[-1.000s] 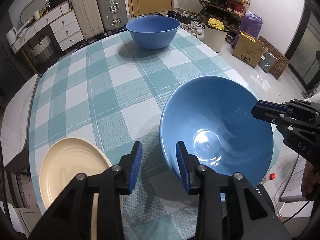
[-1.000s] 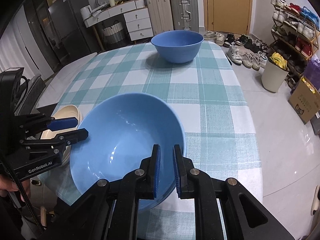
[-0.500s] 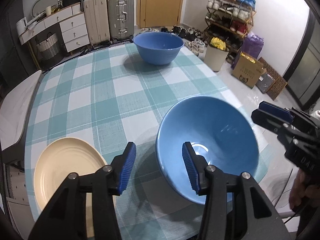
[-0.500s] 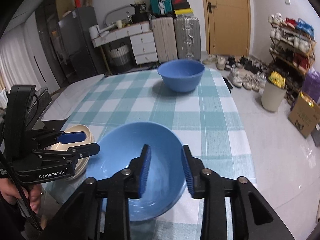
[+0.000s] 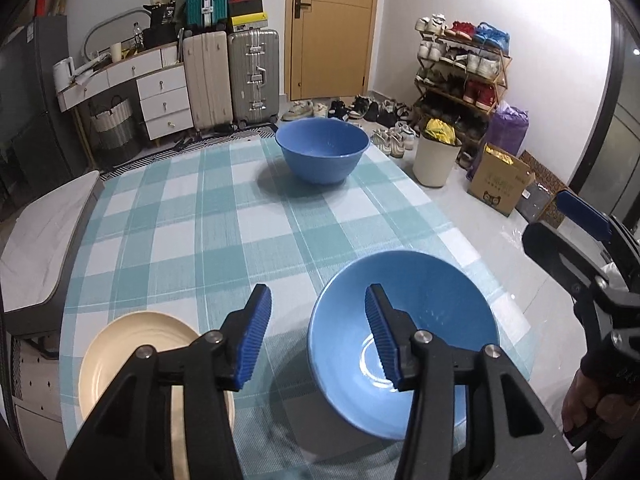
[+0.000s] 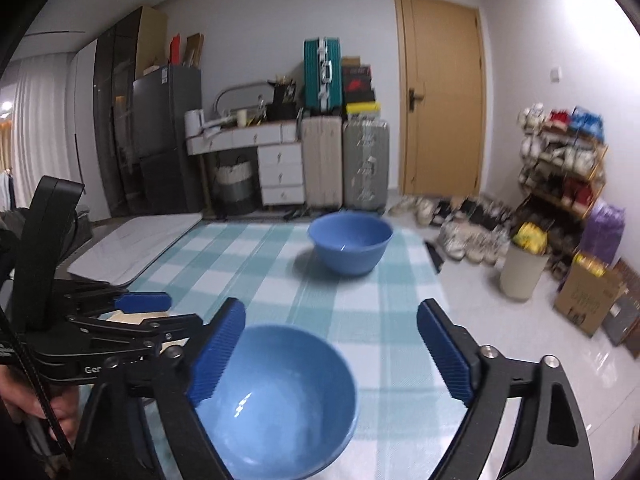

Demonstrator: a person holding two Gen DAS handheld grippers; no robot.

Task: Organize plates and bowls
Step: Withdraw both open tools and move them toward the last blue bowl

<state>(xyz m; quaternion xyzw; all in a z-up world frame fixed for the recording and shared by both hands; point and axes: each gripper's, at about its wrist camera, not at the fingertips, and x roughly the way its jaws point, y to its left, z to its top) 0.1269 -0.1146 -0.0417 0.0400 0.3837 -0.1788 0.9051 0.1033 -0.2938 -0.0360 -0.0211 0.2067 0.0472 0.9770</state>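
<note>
Bowls sit on the checked surface (image 5: 168,216): the near bowl (image 5: 404,340) at lower centre of the left view, the far bowl (image 5: 322,148) at upper centre. A cream plate (image 5: 132,344) lies lower left, just beside the near bowl. The left hand-held gripper (image 5: 316,332) stands partly open, holding nothing, over the gap between plate and bowl. The right hand-held gripper (image 6: 328,356) is opening wide, above the near bowl, pads clear of it.

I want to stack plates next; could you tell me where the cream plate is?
The plate lies at the table's near left corner in the left wrist view, left of the near bowl.
</note>
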